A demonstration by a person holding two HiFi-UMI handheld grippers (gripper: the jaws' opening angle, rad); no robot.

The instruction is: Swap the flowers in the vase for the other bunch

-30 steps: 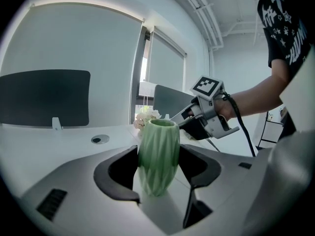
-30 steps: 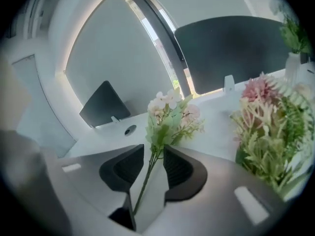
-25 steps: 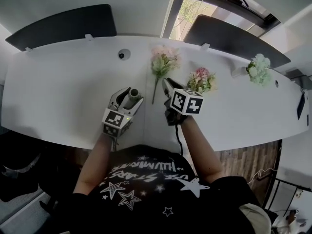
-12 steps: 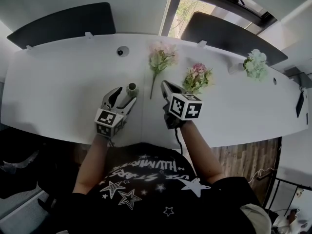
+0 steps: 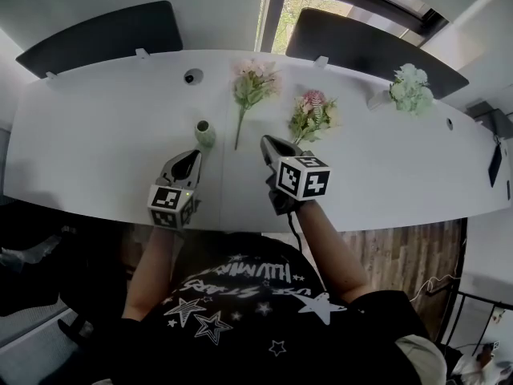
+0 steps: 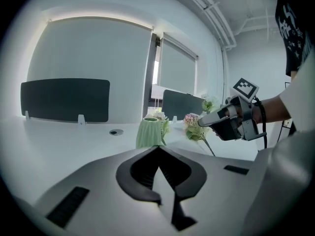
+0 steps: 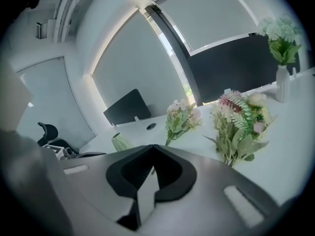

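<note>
A small ribbed green vase [image 5: 203,133] [image 6: 149,132] [image 7: 120,141] stands upright and empty on the white table [image 5: 96,143]. A pale pink bunch [image 5: 252,85] [image 7: 181,118] lies flat just right of it. Further right lies a mixed pink and green bunch [image 5: 311,117] [image 7: 241,124] [image 6: 195,127]. My left gripper [image 5: 192,156] [image 6: 158,149] sits just short of the vase, apart from it. Its jaws have just closed, shut with nothing between them. My right gripper [image 5: 267,142] [image 7: 153,147] hovers between the two bunches' stems. Its jaws have also just closed, shut and empty.
A white vase with pale green flowers [image 5: 410,91] [image 7: 282,82] stands at the table's far right. A round cable port [image 5: 191,76] lies behind the green vase. Dark divider panels [image 5: 100,32] line the far edge. The near table edge is close under both hands.
The left gripper, open around the green vase before, has drawn back toward me and closed empty; the vase stays standing. The right gripper has closed and drawn back a little.
</note>
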